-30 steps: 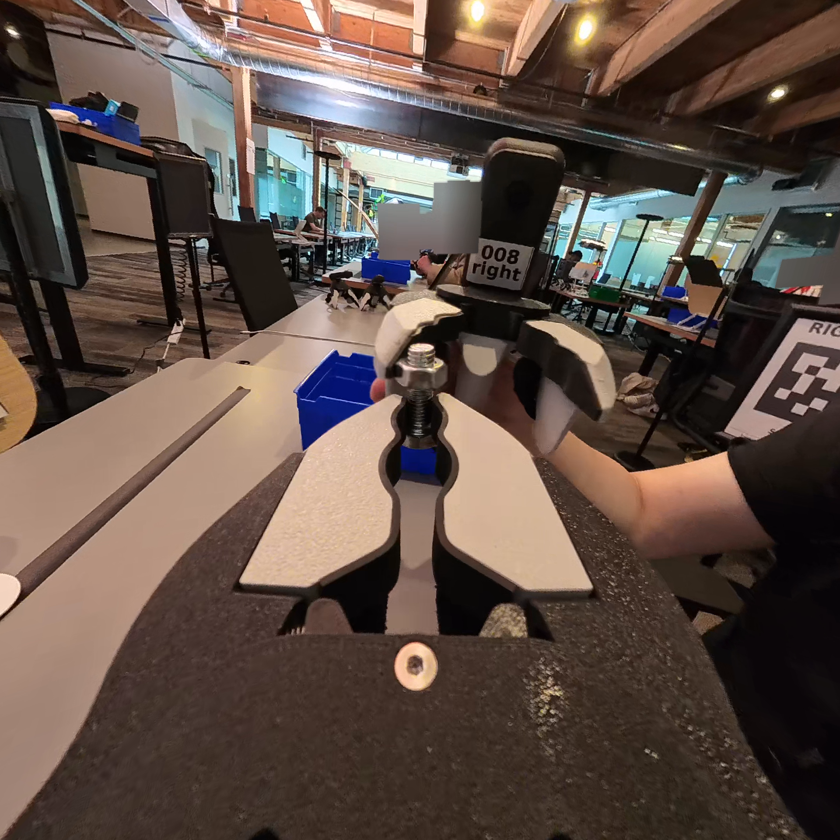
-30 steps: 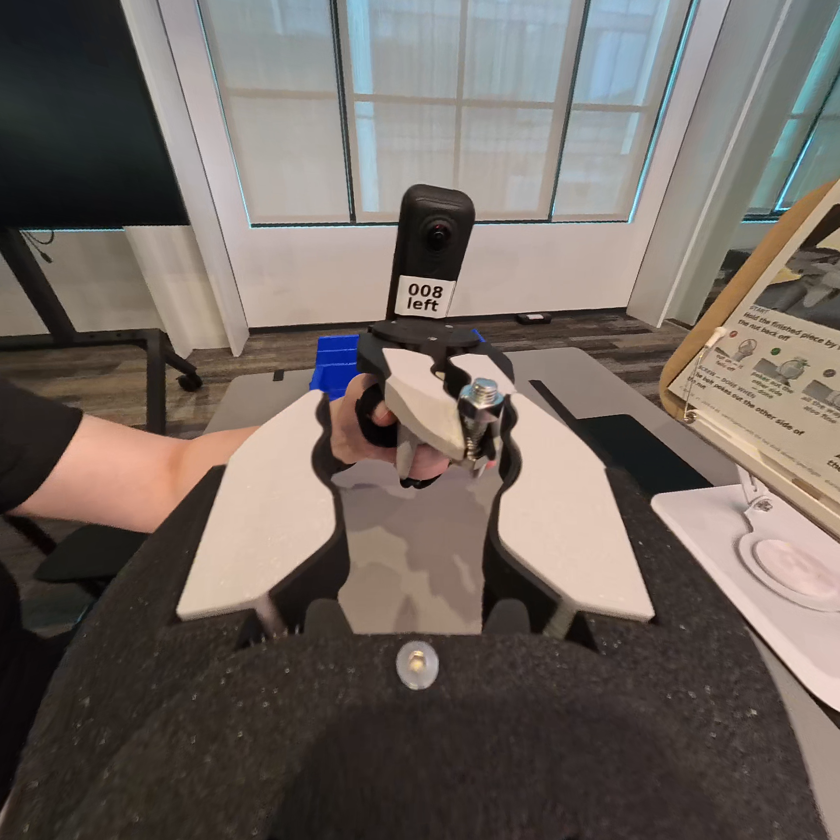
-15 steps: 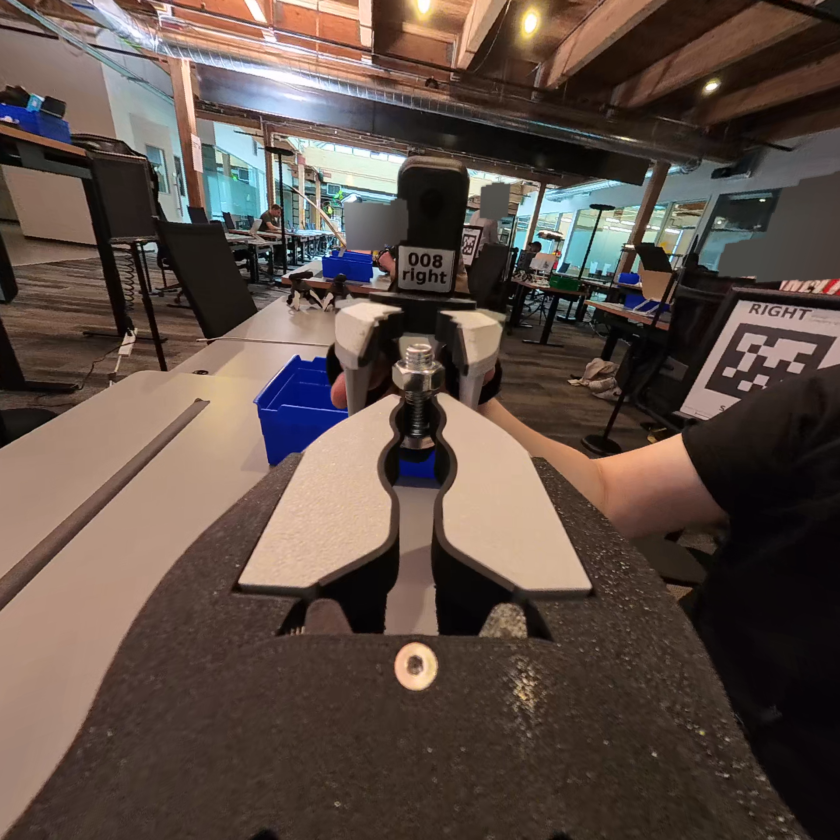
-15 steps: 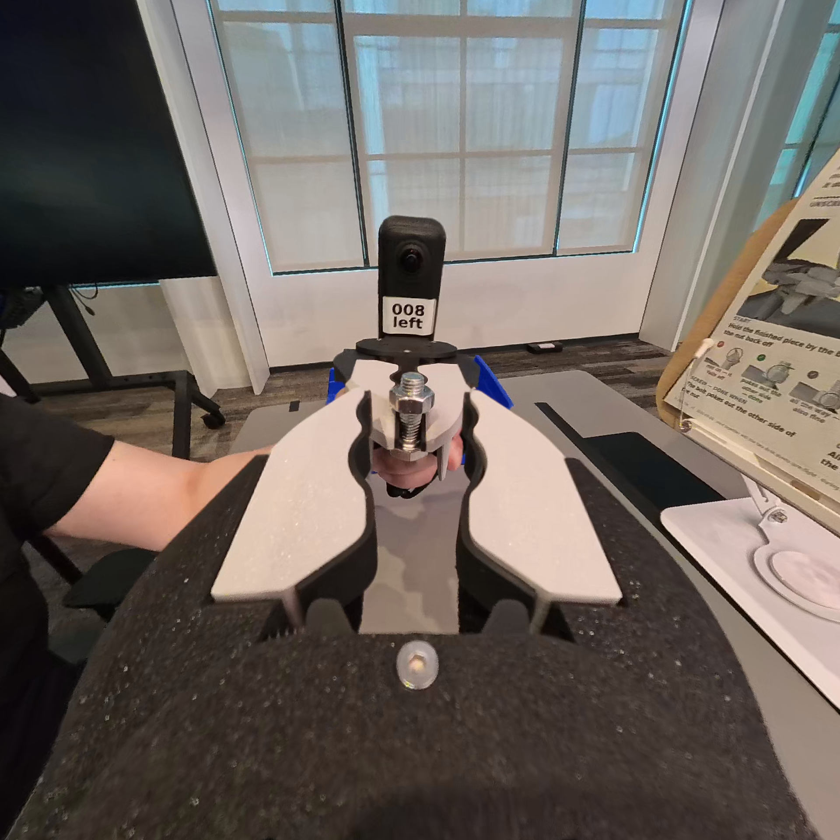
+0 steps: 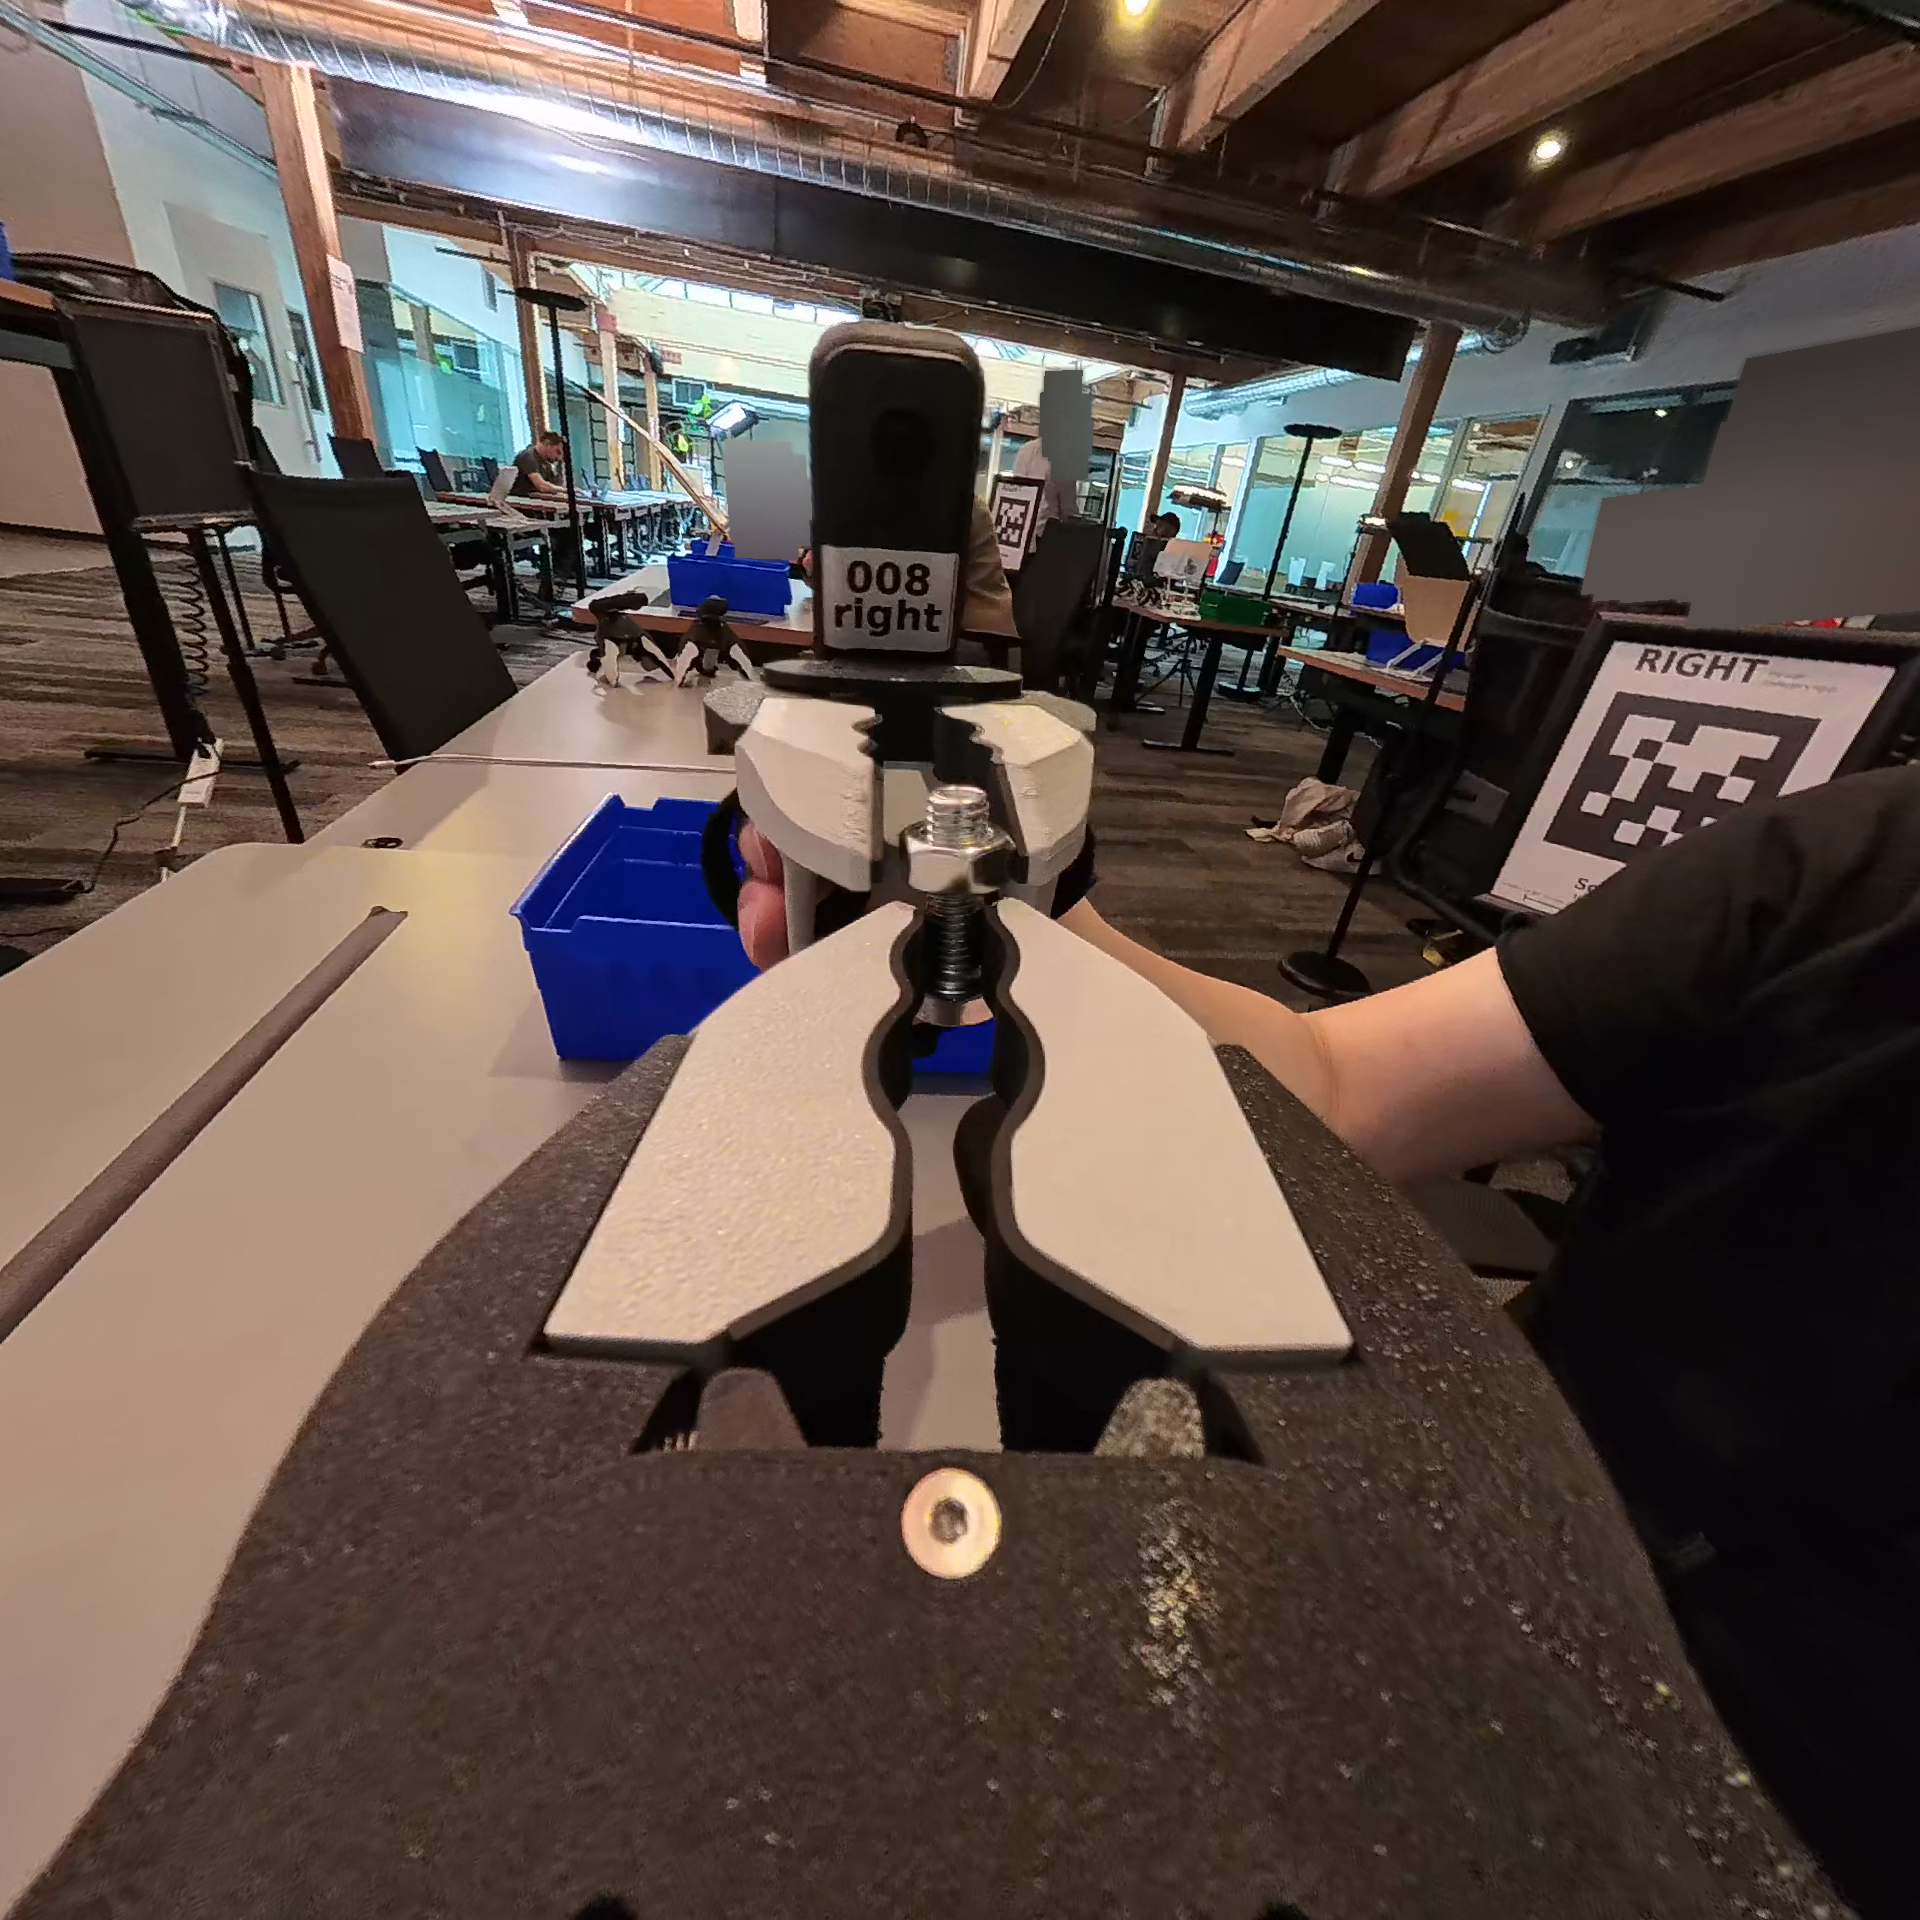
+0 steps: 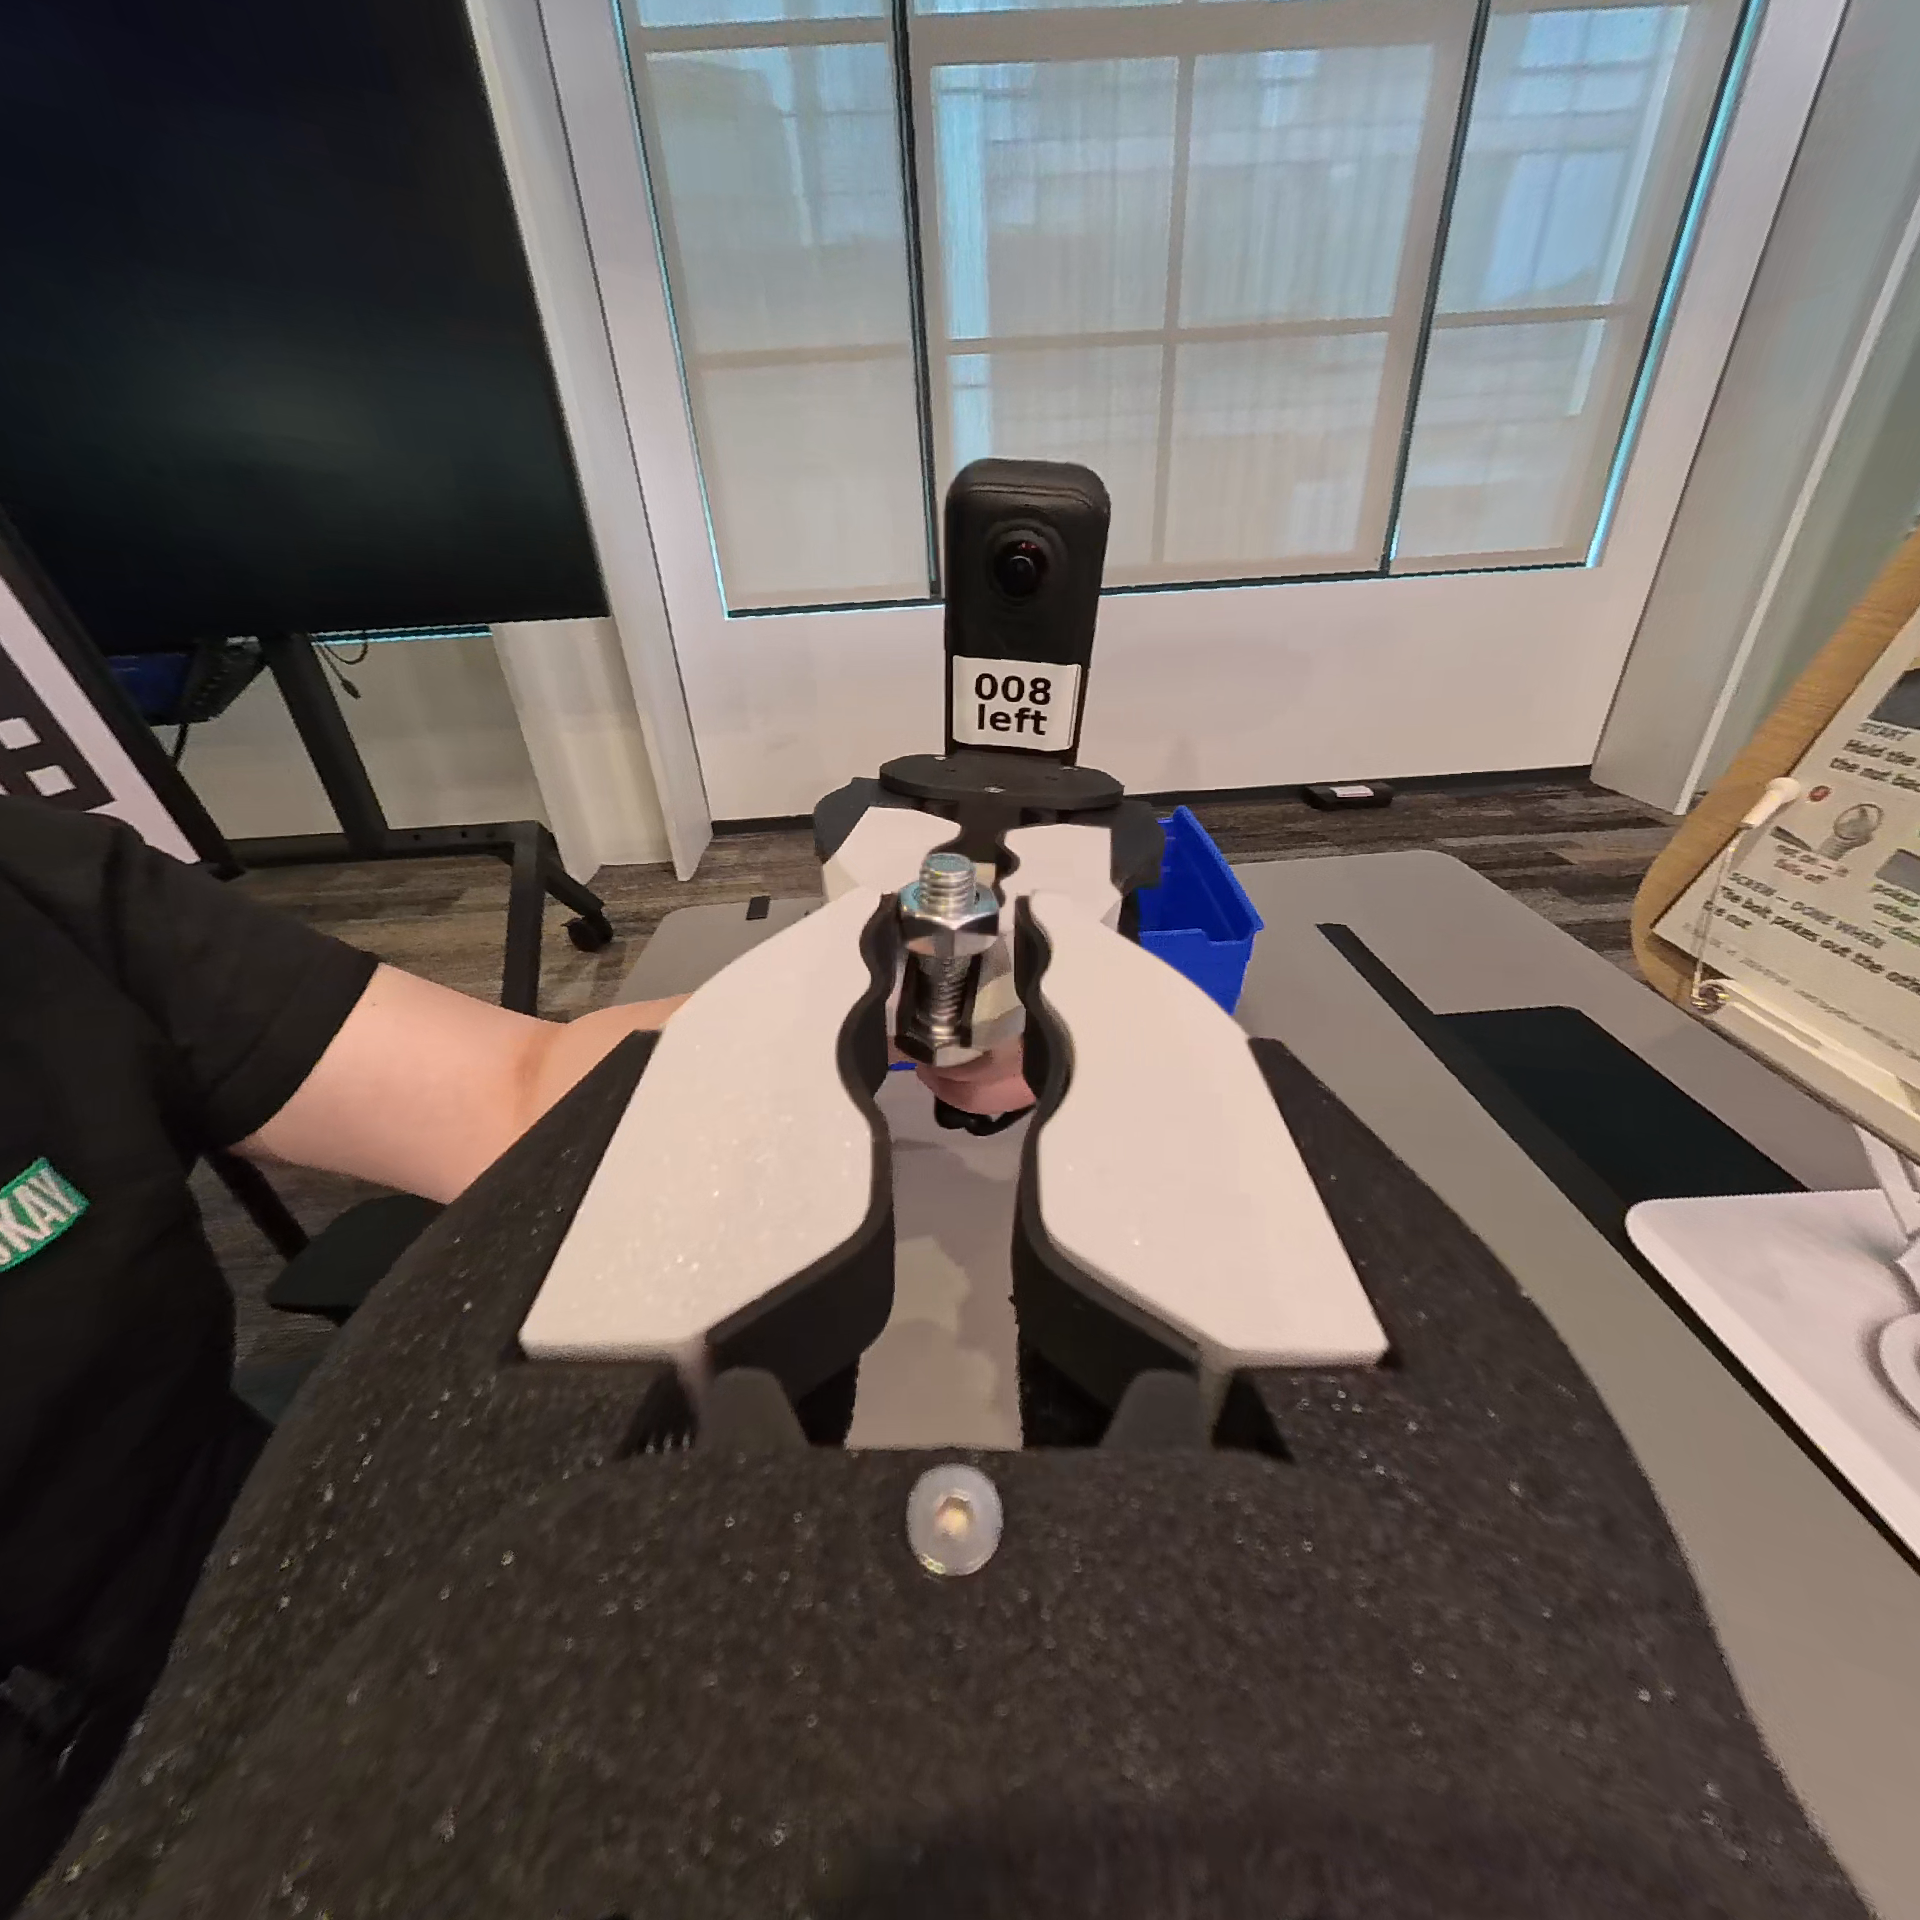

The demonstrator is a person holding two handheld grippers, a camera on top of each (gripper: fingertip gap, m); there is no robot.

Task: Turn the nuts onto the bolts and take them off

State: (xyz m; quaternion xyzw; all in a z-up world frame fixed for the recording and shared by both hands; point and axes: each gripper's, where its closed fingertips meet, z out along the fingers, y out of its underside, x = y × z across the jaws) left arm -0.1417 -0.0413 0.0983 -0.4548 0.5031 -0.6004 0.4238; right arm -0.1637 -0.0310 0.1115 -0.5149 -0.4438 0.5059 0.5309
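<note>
The left hand-held gripper (image 5: 954,961) clamps the upright bolt (image 5: 951,951); the right hand-held gripper (image 6: 948,940) pinches its nut (image 6: 945,920).

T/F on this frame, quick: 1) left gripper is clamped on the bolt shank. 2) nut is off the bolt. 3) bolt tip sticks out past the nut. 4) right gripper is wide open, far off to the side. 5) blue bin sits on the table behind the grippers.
1) True: the left gripper is shut on the bolt, below the nut.
2) False: the nut is threaded on, near the bolt's top.
3) True: a few threads show above it.
4) False: the right gripper faces the left one with its fingers at the nut; actual contact is hard to tell.
5) True: the blue bin is on the table.
</note>
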